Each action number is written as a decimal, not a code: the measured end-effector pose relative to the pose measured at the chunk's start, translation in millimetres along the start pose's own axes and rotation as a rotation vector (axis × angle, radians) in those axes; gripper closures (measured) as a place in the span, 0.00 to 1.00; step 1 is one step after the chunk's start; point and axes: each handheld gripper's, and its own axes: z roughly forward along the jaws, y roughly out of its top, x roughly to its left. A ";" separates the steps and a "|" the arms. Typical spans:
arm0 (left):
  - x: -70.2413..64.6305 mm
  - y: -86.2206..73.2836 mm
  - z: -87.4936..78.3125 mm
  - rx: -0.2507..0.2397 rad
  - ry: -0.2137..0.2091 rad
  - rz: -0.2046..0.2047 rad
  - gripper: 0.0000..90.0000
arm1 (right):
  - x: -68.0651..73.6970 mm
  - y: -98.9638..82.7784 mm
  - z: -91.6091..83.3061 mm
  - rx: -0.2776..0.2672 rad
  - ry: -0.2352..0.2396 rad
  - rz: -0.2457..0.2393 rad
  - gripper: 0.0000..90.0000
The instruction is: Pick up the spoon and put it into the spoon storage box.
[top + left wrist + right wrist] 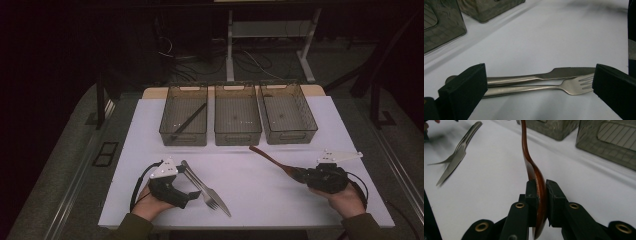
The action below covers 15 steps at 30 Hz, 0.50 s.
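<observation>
Fingers of the right gripper are pressed together on the bowl of a brown wooden spoon, and its handle runs away from them toward the three trays. In the high view the right gripper is at the right side of the tabletop, with the spoon lifted and its long axis pointing up and to the left, at the gap between the middle tray and the right tray. The right tray is the nearer of the two, so a short push forward would probably bring the spoon above it.

The left gripper stands wide open and holds nothing. A knife and a fork lie side by side between its fingers, crosswise to them. The left tray contains a dark thin stick; what it is cannot be made out. Small spots in the other two trays are too small to identify.
</observation>
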 end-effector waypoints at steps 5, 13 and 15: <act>0.7 0.3 0.2 0.002 -0.001 -0.006 0.00 | -4.0 5.8 -2.2 -0.024 -0.013 0.017 0.88; -0.1 0.6 0.2 -0.014 0.002 -0.014 0.00 | -6.3 18.7 -6.4 -0.068 -0.043 0.038 0.88; 0.2 0.8 0.1 -0.017 0.003 -0.017 0.00 | -7.4 22.0 -6.3 -0.079 -0.050 0.038 0.88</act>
